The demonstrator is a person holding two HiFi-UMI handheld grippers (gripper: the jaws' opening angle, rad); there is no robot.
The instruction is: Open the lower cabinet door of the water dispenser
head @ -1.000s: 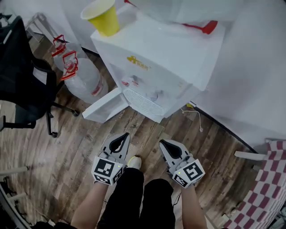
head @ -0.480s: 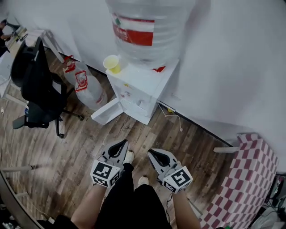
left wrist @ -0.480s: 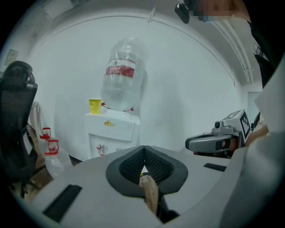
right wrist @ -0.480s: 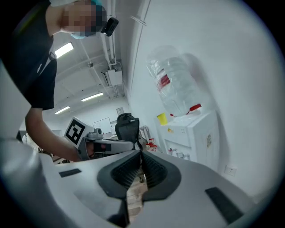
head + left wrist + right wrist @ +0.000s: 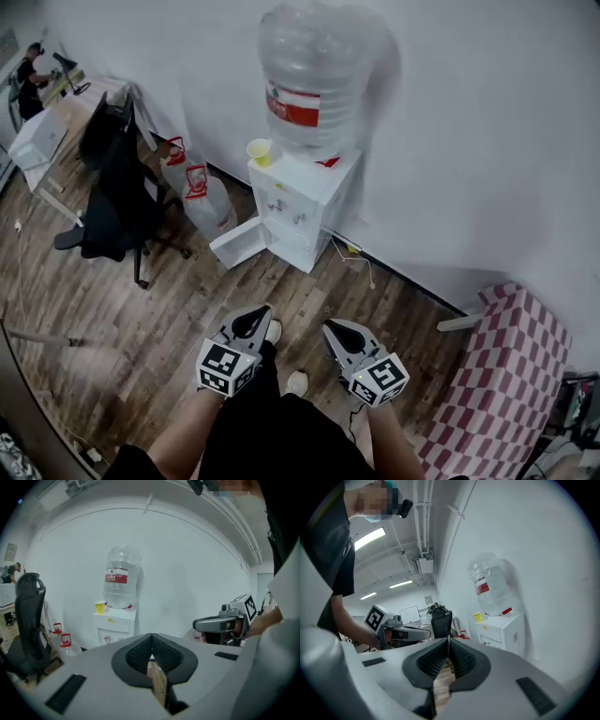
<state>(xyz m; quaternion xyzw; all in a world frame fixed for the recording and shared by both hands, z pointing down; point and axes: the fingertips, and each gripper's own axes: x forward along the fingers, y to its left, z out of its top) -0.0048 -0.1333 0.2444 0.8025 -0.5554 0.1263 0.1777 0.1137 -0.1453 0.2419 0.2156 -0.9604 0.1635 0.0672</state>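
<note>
The white water dispenser [image 5: 298, 208] stands against the wall with a big clear bottle [image 5: 314, 80] on top and a yellow cup [image 5: 259, 152] beside it. Its lower cabinet door [image 5: 239, 242] stands swung out to the left over the floor. My left gripper [image 5: 256, 316] and right gripper [image 5: 337, 329] hang side by side close to the person's body, well short of the dispenser, both shut with nothing in them. The left gripper view shows the dispenser [image 5: 115, 623] far ahead and the right gripper [image 5: 219, 623] at the side. The right gripper view shows the dispenser [image 5: 500, 626] at the wall.
A black office chair [image 5: 117, 202] stands left of the dispenser, with two spare water bottles [image 5: 199, 195] on the wood floor between them. A red and white checked cloth [image 5: 502, 375] lies at the lower right. A desk [image 5: 42, 131] stands far left. A cable [image 5: 361, 258] trails by the wall.
The head view has pulled up and back, so the dispenser looks smaller and farther. Both grippers rose with the person and stayed shut, side by side.
</note>
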